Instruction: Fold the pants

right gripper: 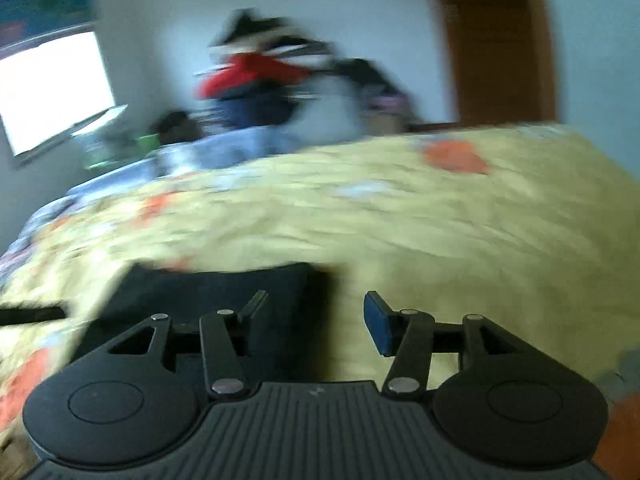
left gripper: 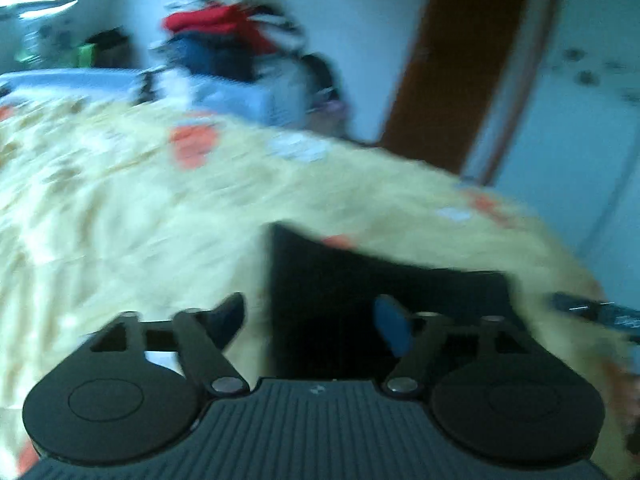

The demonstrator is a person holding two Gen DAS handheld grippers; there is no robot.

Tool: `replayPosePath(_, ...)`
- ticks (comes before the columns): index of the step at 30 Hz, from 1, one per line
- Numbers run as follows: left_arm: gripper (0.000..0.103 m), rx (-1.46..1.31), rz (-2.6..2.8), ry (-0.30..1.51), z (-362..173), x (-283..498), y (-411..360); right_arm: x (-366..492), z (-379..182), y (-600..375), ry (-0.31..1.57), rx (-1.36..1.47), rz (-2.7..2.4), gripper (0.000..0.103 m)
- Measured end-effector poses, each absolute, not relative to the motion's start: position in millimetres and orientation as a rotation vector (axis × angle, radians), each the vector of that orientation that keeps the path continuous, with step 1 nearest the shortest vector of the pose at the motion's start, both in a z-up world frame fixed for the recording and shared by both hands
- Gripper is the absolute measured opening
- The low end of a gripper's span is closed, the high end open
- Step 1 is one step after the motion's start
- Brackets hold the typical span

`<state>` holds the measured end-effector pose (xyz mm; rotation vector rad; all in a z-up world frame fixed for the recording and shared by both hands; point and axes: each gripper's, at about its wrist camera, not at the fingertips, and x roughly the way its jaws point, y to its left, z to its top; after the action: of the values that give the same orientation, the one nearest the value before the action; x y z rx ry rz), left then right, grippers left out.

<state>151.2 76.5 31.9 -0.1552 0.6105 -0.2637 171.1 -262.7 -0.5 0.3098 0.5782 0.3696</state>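
Observation:
Both views are blurred. The dark pants lie as a flat, folded rectangle on the yellow flowered bedspread. My left gripper hangs over the pants' left edge. It is open, and nothing is pinched between its fingers. In the right wrist view the pants lie low and left, and my right gripper stands open above their right edge, holding nothing. The other gripper's tip shows at the right edge of the left wrist view and at the left edge of the right wrist view.
A heap of red, blue and dark clothes is piled at the far side of the bed. A brown door stands behind on the right. A bright window is on the left wall. The bedspread stretches wide beyond the pants.

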Motion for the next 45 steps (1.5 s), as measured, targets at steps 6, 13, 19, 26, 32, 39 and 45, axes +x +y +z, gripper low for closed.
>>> replayPosePath(6, 0.085, 0.045, -0.249, 0.742, -8, 173, 18, 191, -33, -215, 0.66, 0.173, 0.449, 0.048)
replayPosePath(13, 0.098, 0.066, -0.193, 0.627, 6, 129, 24, 152, -1, -199, 0.605, 0.133, 0.411, 0.051)
replayPosePath(19, 0.103, 0.054, -0.099, 0.703, -23, 141, 14, 164, -36, -187, 0.658, 0.123, 0.401, 0.052)
replayPosePath(26, 0.103, -0.021, -0.063, 0.697, -28, 139, 22, 153, -32, -176, 0.659, 0.11, 0.364, 0.06)
replayPosePath(32, 0.103, -0.043, -0.056, 0.69, -30, 139, 24, 142, -40, -161, 0.594, 0.051, 0.325, 0.069)
replayPosePath(39, 0.103, -0.045, -0.052, 0.685, -31, 138, 24, 137, -45, -154, 0.556, 0.027, 0.313, 0.075)
replayPosePath(45, 0.103, -0.044, -0.047, 0.682, -31, 137, 23, 134, -43, -149, 0.552, 0.006, 0.304, 0.078)
